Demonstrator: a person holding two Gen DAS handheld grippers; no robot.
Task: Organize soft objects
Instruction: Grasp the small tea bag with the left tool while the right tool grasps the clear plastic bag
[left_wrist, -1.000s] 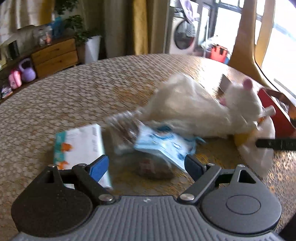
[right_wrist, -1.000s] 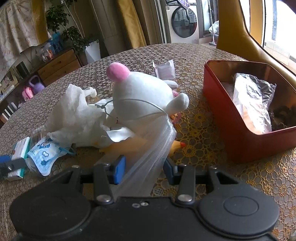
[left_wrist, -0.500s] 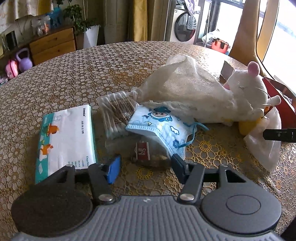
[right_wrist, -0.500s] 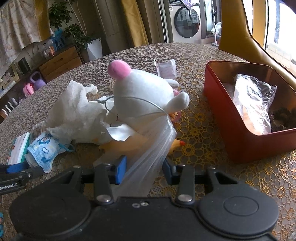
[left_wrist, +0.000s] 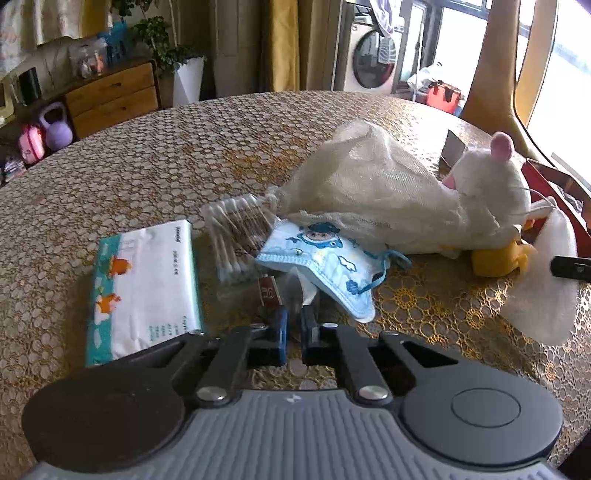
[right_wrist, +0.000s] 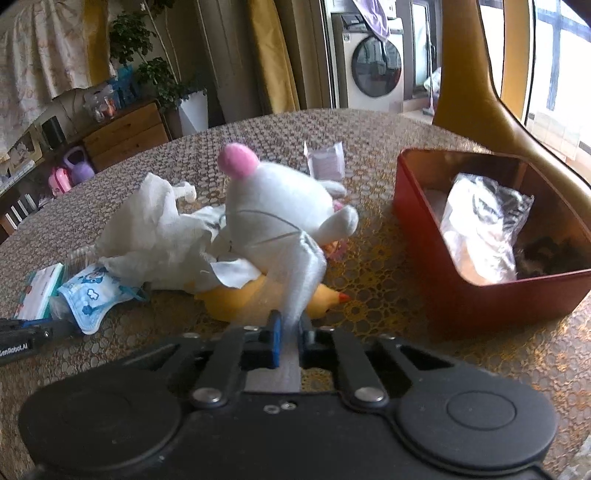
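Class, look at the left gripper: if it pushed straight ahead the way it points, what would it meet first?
The left gripper is shut on a small clear packet. Pushed on, that packet would probably meet the blue face mask first, with the cotton swabs just beside; depth is unclear.

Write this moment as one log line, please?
left tool: shut on clear packet | right tool: shut on mesh bag holding white plush | red tin: open
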